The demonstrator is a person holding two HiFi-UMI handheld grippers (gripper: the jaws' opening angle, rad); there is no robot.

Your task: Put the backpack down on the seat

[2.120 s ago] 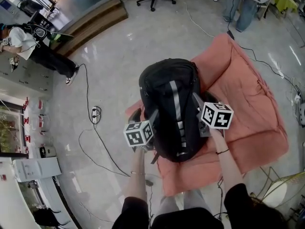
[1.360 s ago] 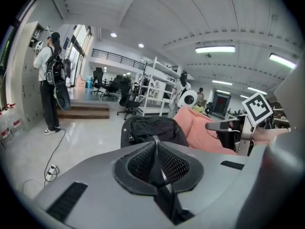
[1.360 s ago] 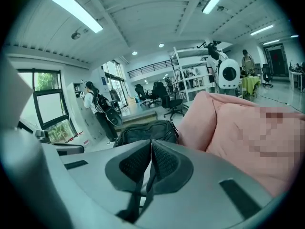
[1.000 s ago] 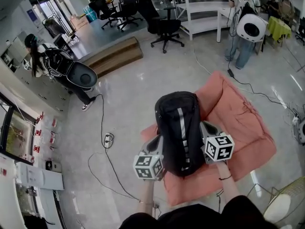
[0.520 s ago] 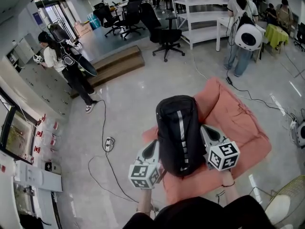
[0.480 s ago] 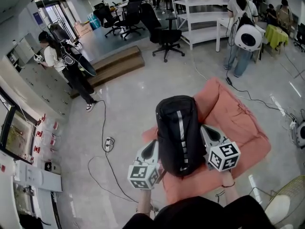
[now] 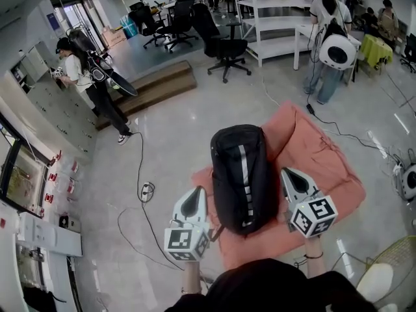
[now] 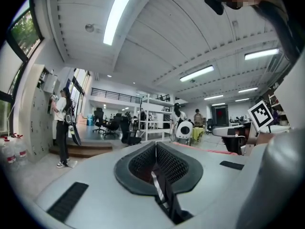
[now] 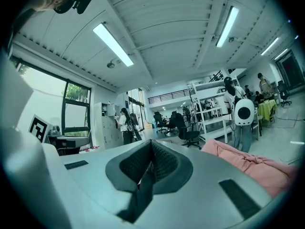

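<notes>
The backpack [image 7: 242, 177] lies over the near left part of the pink seat [image 7: 328, 168], face up, with its long axis running almost straight away from the person: top at the far end, base at the seat's near edge. It sits between the two tools. The left hand-held gripper [image 7: 193, 199] is just beside the backpack's lower left flank and out over the floor [image 7: 162, 142]. The right hand-held gripper [image 7: 290, 179] is just beside the lower right flank and above the seat. Both are about equally near, level with the lower half of the backpack, and each points forward along the backpack's length. The left gripper view shows its jaws pressed together on a thin dark strap [image 8: 163, 191] that runs back down between them. The right gripper view shows the same, its jaws pinched shut on a second strap [image 9: 141, 193]. No view settles whether the backpack's full weight already rests on the cushion or partly hangs from the straps. The move to come seems to turn on that flanking hold. The load lies inward from each gripper, so it would need lowering evenly on both sides, keeping the base from sliding off the near edge.
</notes>
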